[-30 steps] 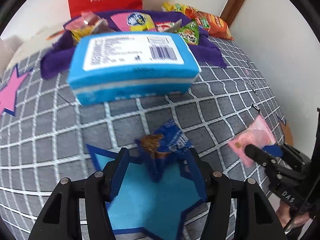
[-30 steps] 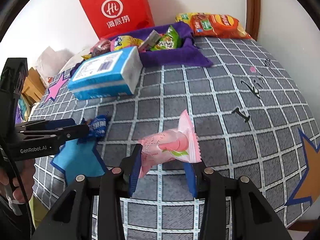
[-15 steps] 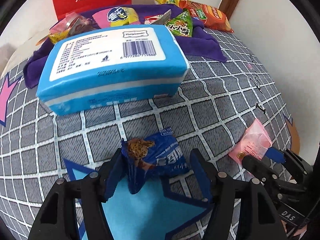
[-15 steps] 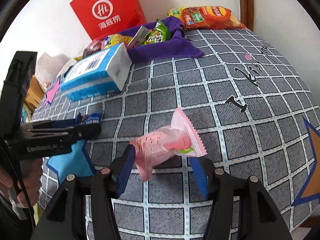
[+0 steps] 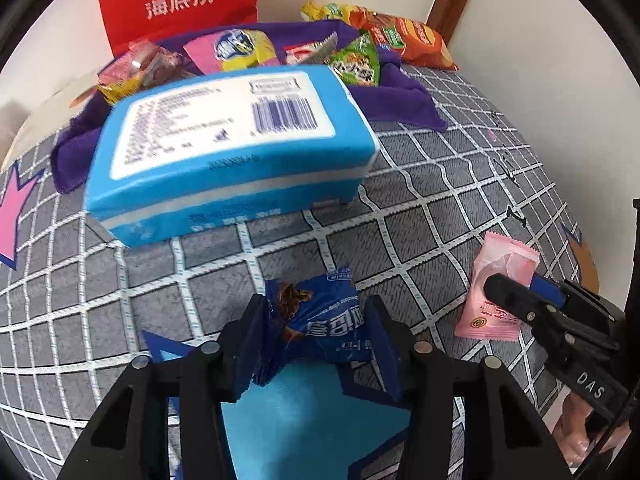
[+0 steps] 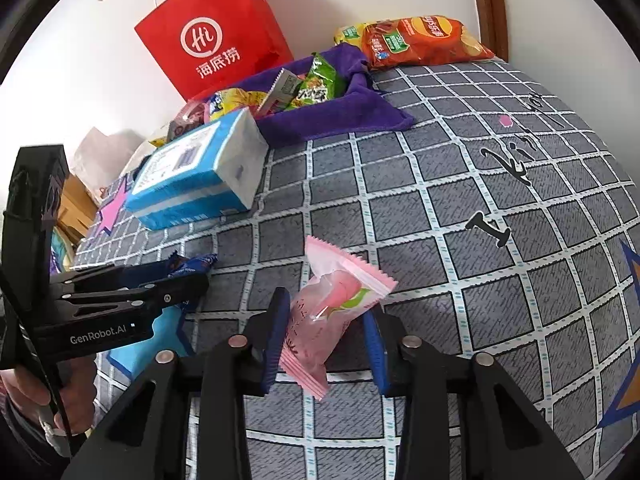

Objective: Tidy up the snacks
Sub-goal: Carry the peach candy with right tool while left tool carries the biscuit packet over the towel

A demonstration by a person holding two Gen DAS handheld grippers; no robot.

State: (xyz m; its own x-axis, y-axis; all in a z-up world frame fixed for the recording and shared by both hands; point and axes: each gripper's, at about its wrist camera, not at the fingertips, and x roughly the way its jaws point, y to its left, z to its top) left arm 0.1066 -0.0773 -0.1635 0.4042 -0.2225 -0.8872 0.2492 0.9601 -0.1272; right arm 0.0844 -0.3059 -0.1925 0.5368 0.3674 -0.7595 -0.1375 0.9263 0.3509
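A dark blue cookie packet [image 5: 332, 320] sits between the pads of my left gripper [image 5: 318, 312], low over the grey checked cover. Those jaws are closing and the pads press its crumpled sides. My right gripper [image 6: 324, 332] is shut on a pink peach-print snack packet [image 6: 332, 300], which sticks out forward and tilts up to the right. In the left wrist view that pink packet [image 5: 500, 276] and the right gripper [image 5: 516, 292] are at the right edge. From the right wrist, the left gripper [image 6: 188, 280] shows at the left with the blue packet [image 6: 196, 262] at its tip.
A large blue tissue pack [image 5: 224, 152] lies just beyond the left gripper. Behind it a purple cloth tray [image 5: 400, 96] holds several snack packets. A red paper bag [image 5: 180, 0] and orange chip bags [image 5: 400, 36] stand against the wall. A person's hand [image 6: 76, 400] grips the left handle.
Both pairs of jaws widened half a second ago and have since narrowed onto their packets. The hands stayed about where they were.
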